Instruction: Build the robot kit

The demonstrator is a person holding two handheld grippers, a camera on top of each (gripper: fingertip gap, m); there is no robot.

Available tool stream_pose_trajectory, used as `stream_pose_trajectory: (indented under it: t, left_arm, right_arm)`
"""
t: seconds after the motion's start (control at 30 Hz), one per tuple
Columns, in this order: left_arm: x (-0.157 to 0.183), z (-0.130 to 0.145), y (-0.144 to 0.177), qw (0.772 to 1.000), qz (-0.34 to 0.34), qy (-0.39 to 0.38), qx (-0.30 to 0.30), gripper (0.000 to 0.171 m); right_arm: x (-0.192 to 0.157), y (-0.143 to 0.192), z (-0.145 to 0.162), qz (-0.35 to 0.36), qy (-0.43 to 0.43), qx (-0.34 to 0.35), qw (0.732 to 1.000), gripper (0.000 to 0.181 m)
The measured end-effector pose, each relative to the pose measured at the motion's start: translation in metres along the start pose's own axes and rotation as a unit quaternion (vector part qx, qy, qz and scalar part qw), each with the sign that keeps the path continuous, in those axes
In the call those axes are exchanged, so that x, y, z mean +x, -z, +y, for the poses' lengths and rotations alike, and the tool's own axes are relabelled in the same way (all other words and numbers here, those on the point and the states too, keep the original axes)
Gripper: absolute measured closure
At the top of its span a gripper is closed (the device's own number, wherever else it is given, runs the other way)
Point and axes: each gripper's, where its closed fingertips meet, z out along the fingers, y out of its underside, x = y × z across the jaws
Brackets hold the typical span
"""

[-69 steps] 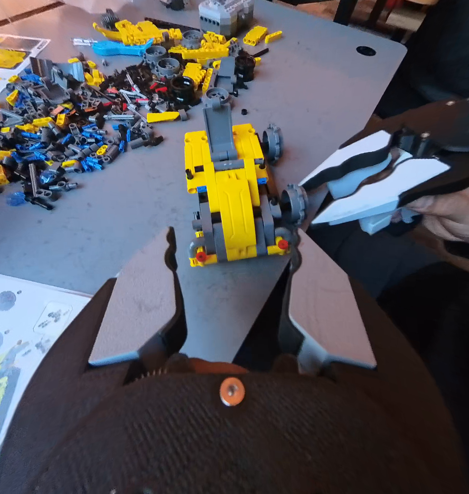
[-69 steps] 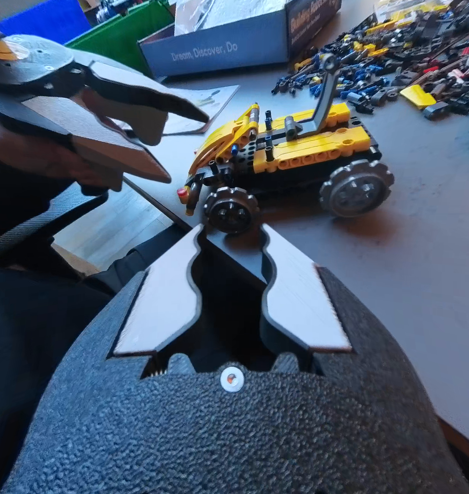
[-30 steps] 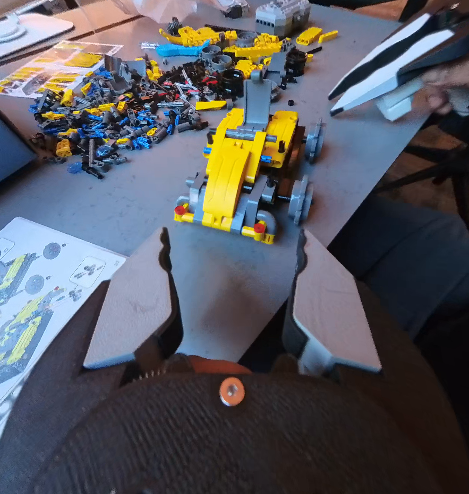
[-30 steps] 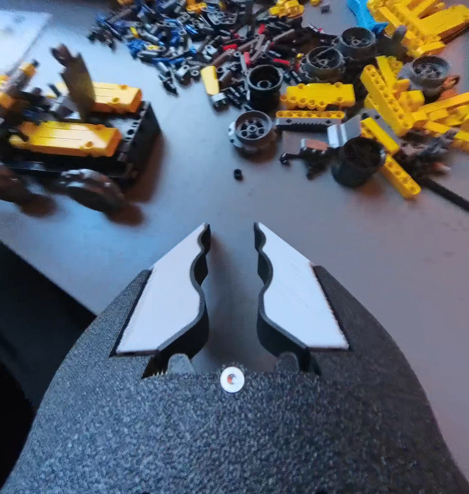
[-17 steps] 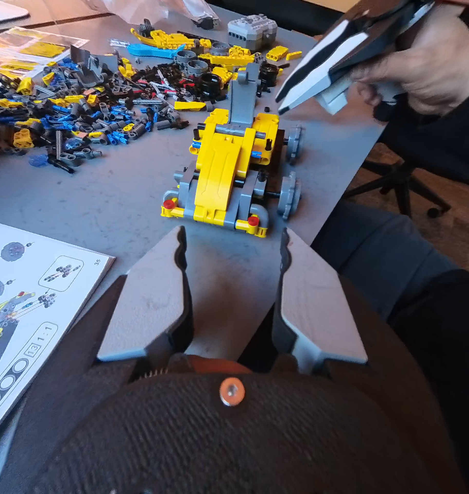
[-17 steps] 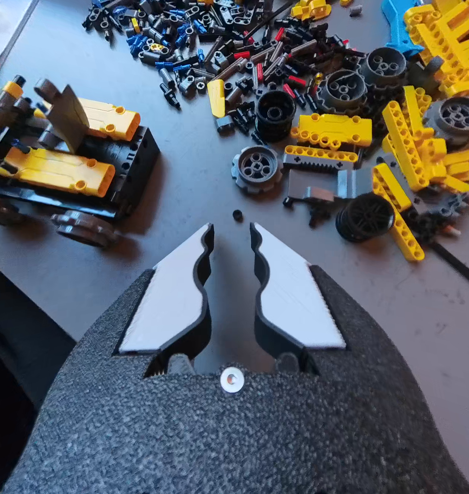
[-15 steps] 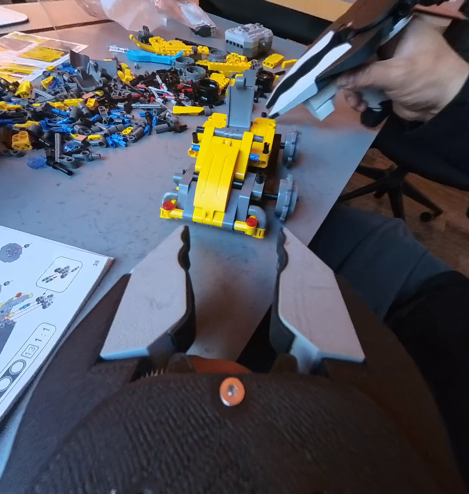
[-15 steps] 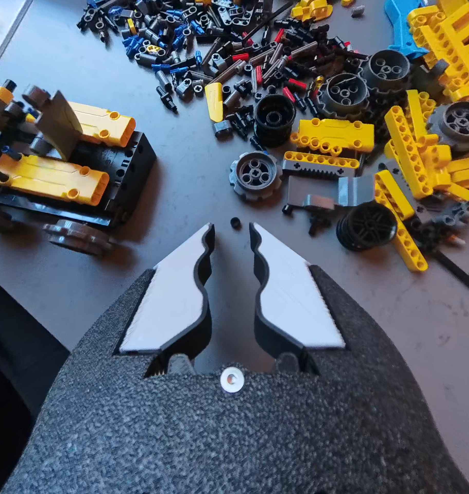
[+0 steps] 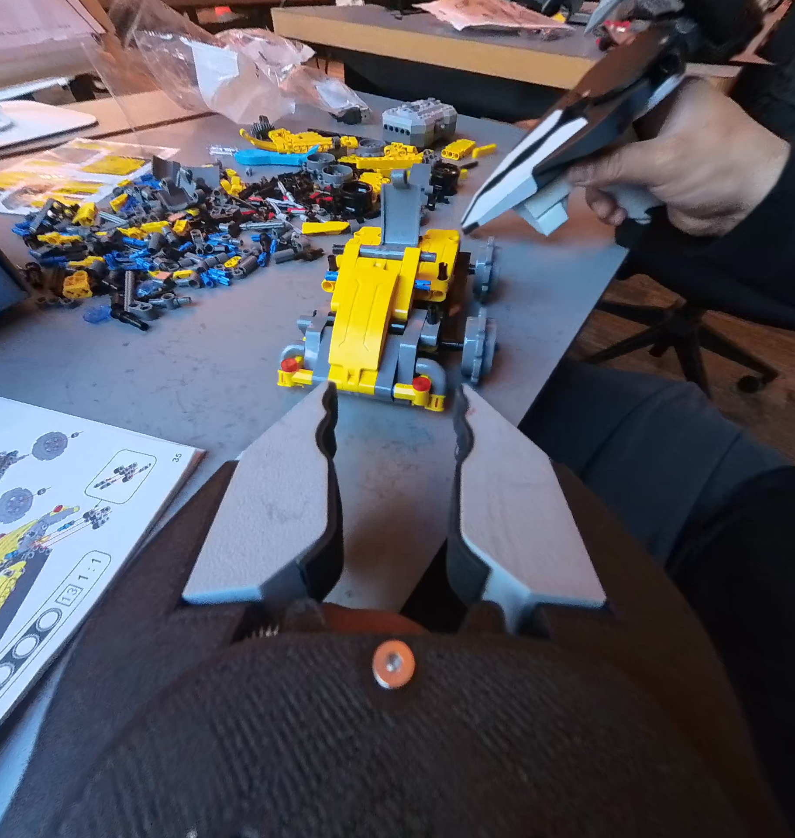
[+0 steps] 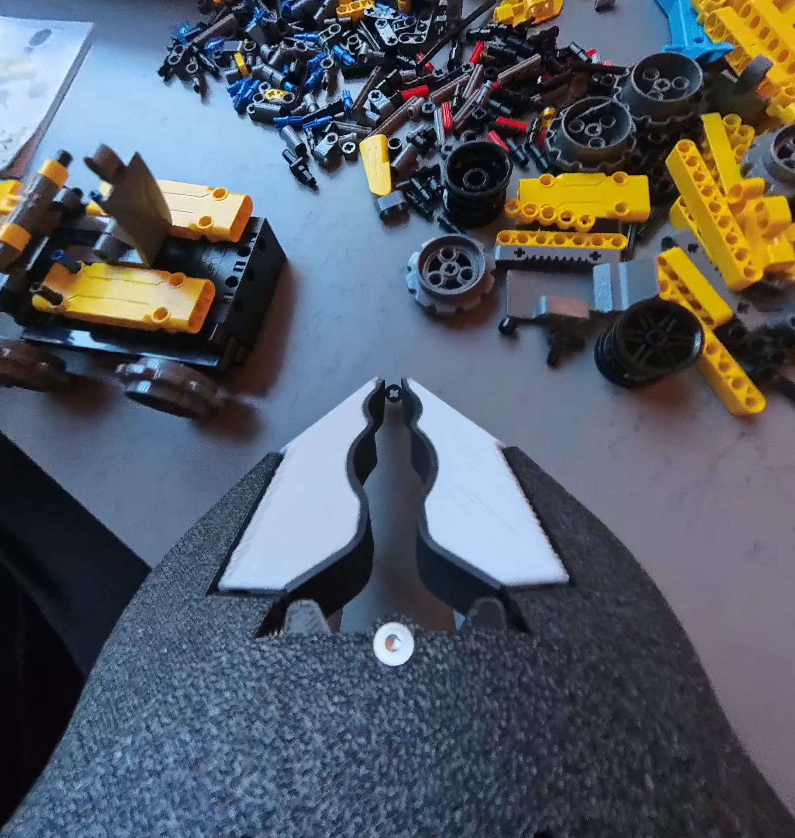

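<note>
While the small black bushing [image 10: 392, 392] lies on the grey table [image 10: 658, 567], it sits exactly between the two fingertips of the right gripper [image 10: 392, 393], and they are closed in on it from left and right; whether they already press it firmly I cannot tell. The piece is a short round part with a cross hole that faces up to the camera, so its axis stands roughly upright and the fingers meet it across its round side. It lies alone, apart from the grey toothed wheel [image 10: 450, 274] beyond it and the black tyre [image 10: 649, 342] to the right. The yellow vehicle model [image 10: 128, 272] stands to the left, well apart.

The left gripper [image 9: 393, 397] has its fingers spread with nothing between them, just before the front bumper of the vehicle model [image 9: 386, 313]; the instruction booklet [image 9: 55, 521] lies at its left.

Half a second ago the right fingers were open wider and the bushing was just ahead of their tips; now they are around it. The left fingers have narrowed a little.
</note>
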Motion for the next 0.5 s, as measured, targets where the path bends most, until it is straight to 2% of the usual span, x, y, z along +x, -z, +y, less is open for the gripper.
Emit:
stream_pose_trajectory:
  t: [0.23, 0.5]
  left_arm:
    - [0.004, -0.002, 0.003, 0.999, -0.003, -0.027, 0.017, 0.122]
    - [0.004, -0.002, 0.003, 0.999, -0.004, -0.030, 0.019, 0.121]
  right_arm:
    - [-0.032, 0.018, 0.011, -0.028, -0.020, 0.023, 0.999, 0.175]
    - [-0.055, 0.014, 0.013, -0.039, -0.001, 0.025, 0.999, 0.175]
